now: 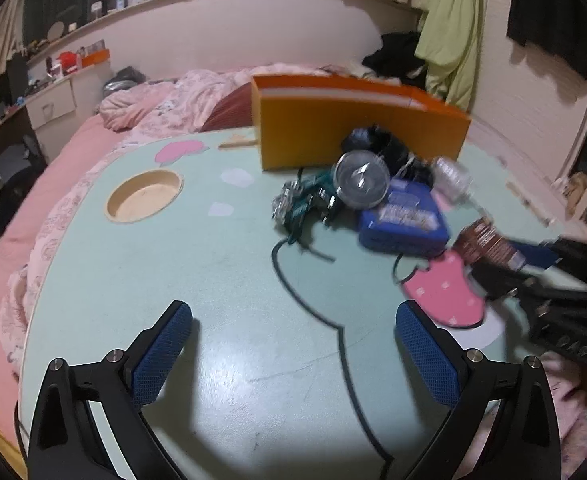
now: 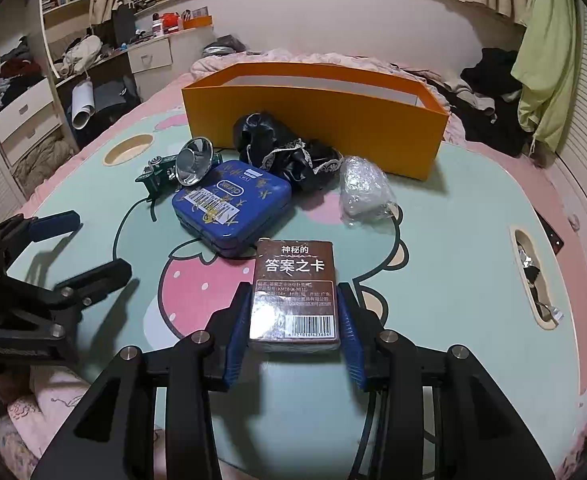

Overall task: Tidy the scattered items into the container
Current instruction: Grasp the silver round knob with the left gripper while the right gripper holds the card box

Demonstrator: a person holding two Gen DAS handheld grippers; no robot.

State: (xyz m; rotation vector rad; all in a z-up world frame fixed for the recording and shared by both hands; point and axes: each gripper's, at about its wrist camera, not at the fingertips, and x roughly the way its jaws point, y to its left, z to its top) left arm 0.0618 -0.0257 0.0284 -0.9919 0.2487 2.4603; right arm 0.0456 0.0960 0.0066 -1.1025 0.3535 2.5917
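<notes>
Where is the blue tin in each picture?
Left wrist view: the blue tin lies right of centre, in front of the orange box, blurred.
Right wrist view: the blue tin lies left of centre, just beyond the brown card box between the right tool's pads.
Shared landmark: the orange box stands behind the tin in both.

Dim indoor light, glare on the tabletop [image 1: 233,376], blurred right side, fisheye-bent edges.
</notes>
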